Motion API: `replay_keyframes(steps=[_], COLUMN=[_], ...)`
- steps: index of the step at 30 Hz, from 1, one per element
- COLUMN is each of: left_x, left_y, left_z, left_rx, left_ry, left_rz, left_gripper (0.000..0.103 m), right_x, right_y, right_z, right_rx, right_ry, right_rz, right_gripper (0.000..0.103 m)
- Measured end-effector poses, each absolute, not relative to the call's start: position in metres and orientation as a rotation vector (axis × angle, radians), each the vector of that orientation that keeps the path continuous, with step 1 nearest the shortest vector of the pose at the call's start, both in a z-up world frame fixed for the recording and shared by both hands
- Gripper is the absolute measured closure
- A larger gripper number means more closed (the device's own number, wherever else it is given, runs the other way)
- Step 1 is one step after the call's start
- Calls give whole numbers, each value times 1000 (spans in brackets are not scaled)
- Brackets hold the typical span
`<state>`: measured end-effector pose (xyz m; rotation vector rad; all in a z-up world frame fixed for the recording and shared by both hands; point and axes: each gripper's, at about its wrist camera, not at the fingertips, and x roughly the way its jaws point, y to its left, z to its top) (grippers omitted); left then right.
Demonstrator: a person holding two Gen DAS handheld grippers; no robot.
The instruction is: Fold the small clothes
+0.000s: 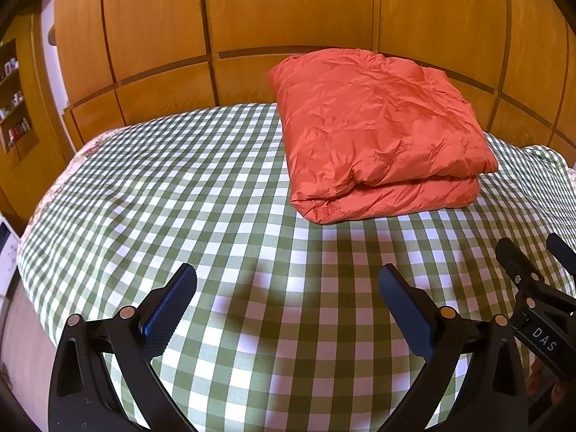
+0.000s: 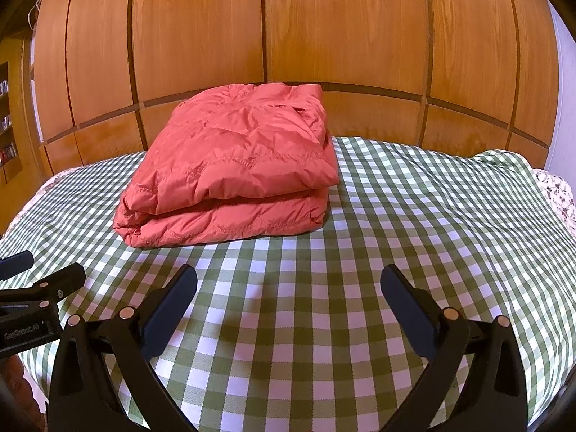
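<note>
Left wrist view: nearest the lens, the left gripper [image 1: 287, 284] hangs with its two blue-padded fingers [image 1: 172, 306] spread wide and nothing between them, over a green-and-white checked cloth [image 1: 180, 187] that covers the table. At the lower right edge of this view the right gripper [image 1: 532, 252] shows only in part, just beside the left one, also above the cloth. Farther on, towards the right of the cloth, lies an orange-red quilted jacket [image 1: 378, 133], folded into a thick two-layer bundle with its folded edge facing the camera, well apart from both grippers. Behind it stands a wall of wooden panels [image 1: 288, 10], and at the far left a shelf with small bottles [image 1: 14, 108].

In the right wrist view, the right gripper [image 2: 288, 284] is likewise wide and empty above the checked cloth [image 2: 414, 208], with the left gripper [image 2: 54, 277] partly showing at the lower left edge. The jacket [image 2: 237, 165] rests beyond, left of centre, before the wooden panels [image 2: 342, 28]. A flowered fabric [image 2: 558, 194] peeks out under the cloth's right edge.
</note>
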<state>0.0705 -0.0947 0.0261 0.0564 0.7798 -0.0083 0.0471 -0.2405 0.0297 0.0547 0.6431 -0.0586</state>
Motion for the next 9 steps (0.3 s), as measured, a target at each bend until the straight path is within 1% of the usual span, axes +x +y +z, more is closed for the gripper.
replay_keyframes(steps=[9], left_x=[78], left_y=[-93], left_z=[19], left_rx=[47], left_ry=[824], left_rz=[3], left_gripper=[3], right_x=[50], right_y=[-242], right_z=[28], right_rx=[61], right_ry=[652], right_rz=[-62], right_gripper=[2])
